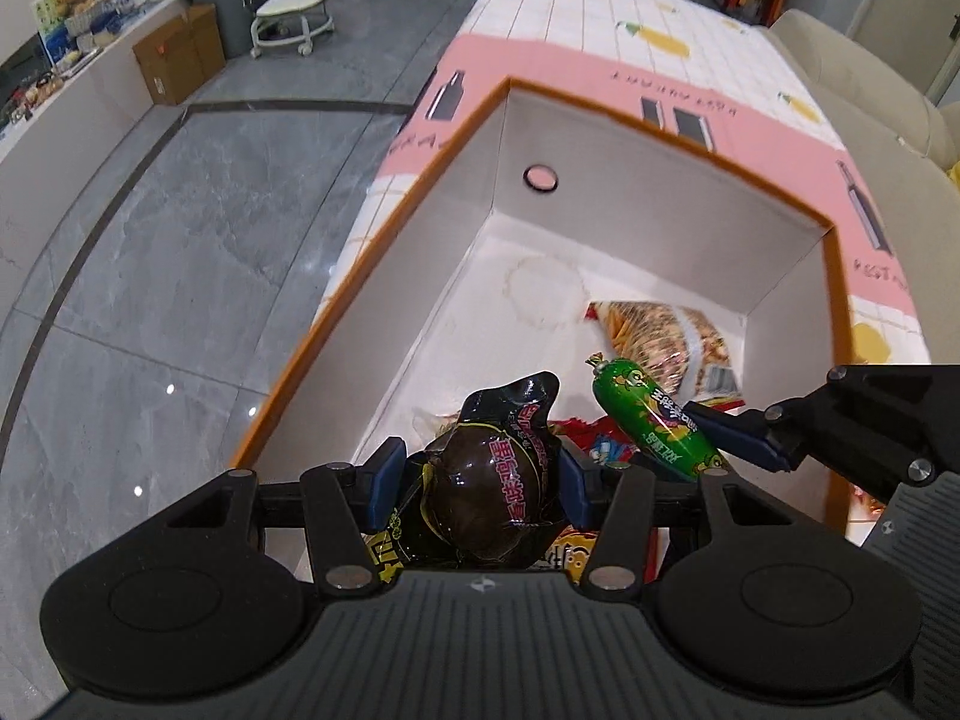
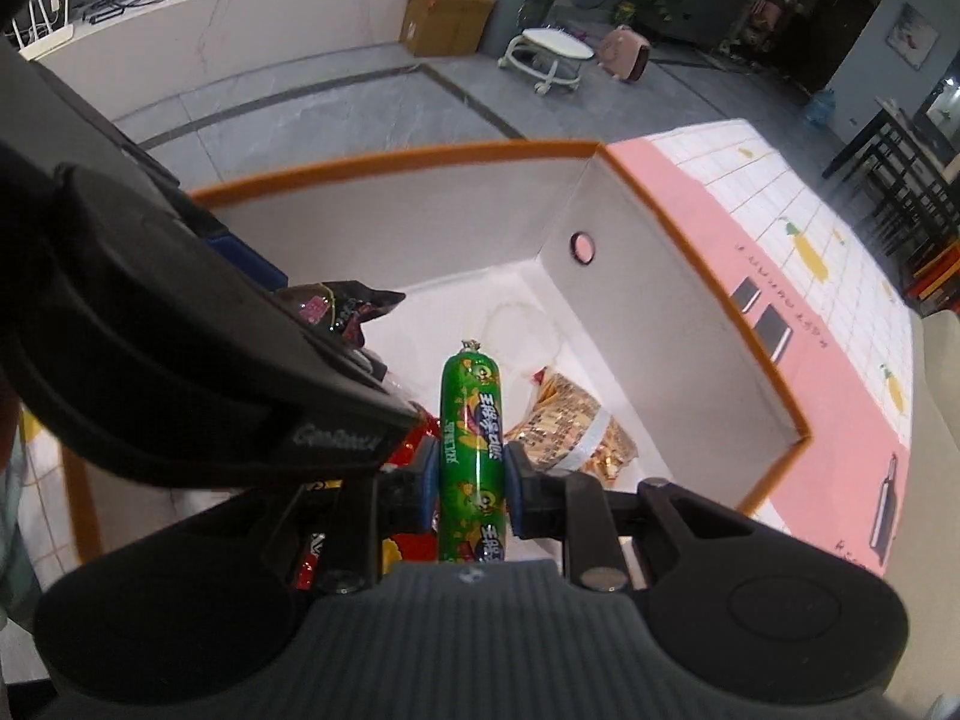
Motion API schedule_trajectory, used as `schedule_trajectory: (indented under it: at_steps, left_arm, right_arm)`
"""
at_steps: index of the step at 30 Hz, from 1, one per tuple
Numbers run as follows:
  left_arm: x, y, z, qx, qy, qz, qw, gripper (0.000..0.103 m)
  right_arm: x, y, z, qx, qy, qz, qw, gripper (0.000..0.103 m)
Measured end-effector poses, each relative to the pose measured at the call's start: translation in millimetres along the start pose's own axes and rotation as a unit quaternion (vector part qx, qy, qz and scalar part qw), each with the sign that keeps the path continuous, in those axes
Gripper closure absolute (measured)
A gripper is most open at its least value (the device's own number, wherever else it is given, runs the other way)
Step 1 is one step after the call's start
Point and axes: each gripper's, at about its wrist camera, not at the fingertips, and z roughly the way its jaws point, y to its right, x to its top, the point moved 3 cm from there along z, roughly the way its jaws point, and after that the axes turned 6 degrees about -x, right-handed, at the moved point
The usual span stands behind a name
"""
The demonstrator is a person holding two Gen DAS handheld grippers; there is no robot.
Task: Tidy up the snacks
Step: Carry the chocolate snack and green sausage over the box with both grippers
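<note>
I'm looking down into the orange-rimmed box (image 1: 360,294), which is sitting on the pink and white tablecloth (image 1: 600,24) with its white interior facing both cameras. A net-patterned snack bag (image 1: 660,330) is lying on the box floor near the far wall, and red wrappers (image 1: 591,441) are showing beneath my tools.

My left gripper (image 1: 474,477) is hanging over the near end of the box, its blue pads (image 1: 384,474) spread fairly wide and clenching the dark egg packet (image 1: 486,480) between them. The packet is filling the gap, its crimped black tail pointing forward and up, away from the camera, its bulge sitting level with the pads.

My right gripper (image 2: 468,483) is hovering just beside the left one, its fingers (image 2: 513,480) drawn to a narrow gap and grasping the green sausage (image 2: 471,444). The sausage's long axis is running straight along the fingers, the metal-clipped tip pointing forward over the box floor. The pads are pinching it about midway, so roughly half is sticking out ahead and the rest is passing back toward the camera.
</note>
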Motion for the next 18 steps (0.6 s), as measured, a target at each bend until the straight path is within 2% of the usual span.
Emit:
schedule_trajectory:
  at_steps: [7,12,18]
  left_arm:
    - [-2.4,-2.7,18.5,0.004,-0.019,0.002,0.9998,0.043]
    - [-1.1,-4.2,22.5,0.004,-0.019,0.001,0.9998,0.042]
    - [-0.2,-3.7,21.9,0.007,-0.019,-0.003,0.9998,0.035]
  right_arm:
    - [-5.5,-1.3,20.9,0.009,-0.022,-0.006,1.000,0.085]
    - [-10.1,2.0,32.3,0.023,-0.040,0.012,0.999,0.084]
    - [-17.5,5.2,33.2,0.024,-0.045,0.023,0.998,0.082]
